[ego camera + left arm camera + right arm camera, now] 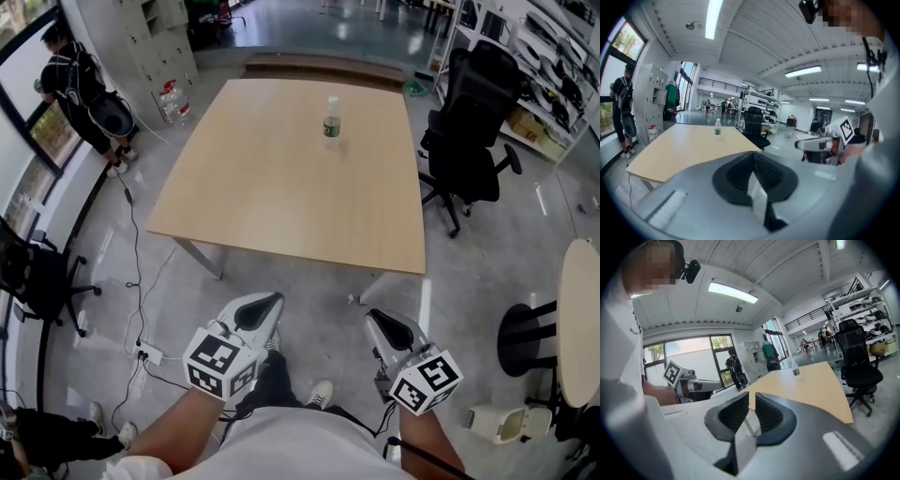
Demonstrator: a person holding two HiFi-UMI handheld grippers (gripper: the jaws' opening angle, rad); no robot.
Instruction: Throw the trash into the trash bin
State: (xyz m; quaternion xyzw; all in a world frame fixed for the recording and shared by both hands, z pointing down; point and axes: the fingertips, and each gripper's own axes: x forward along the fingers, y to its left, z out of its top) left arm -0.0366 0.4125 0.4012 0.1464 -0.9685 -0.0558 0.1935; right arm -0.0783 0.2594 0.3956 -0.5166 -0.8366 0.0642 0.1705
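Well, the bottle (332, 120) (green label, unreadable) stands on the table (281, 197).

It looks like an open-plan office or lab hall. A wide light-wood table (291, 187) stands on a glossy grey floor (309, 281), with black swivel office chairs (473, 131), white metal storage racks (553, 56), grey lockers (141, 37) and long ceiling strip lights (803, 71).

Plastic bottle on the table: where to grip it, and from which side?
Probably the mid-body, at or just above the green label. The bottle stands upright and alone toward the far end of the table, so a level, side-on approach from the near edge looks clear. The body is wider and straighter than the narrow capped neck, which should make for a steadier hold.
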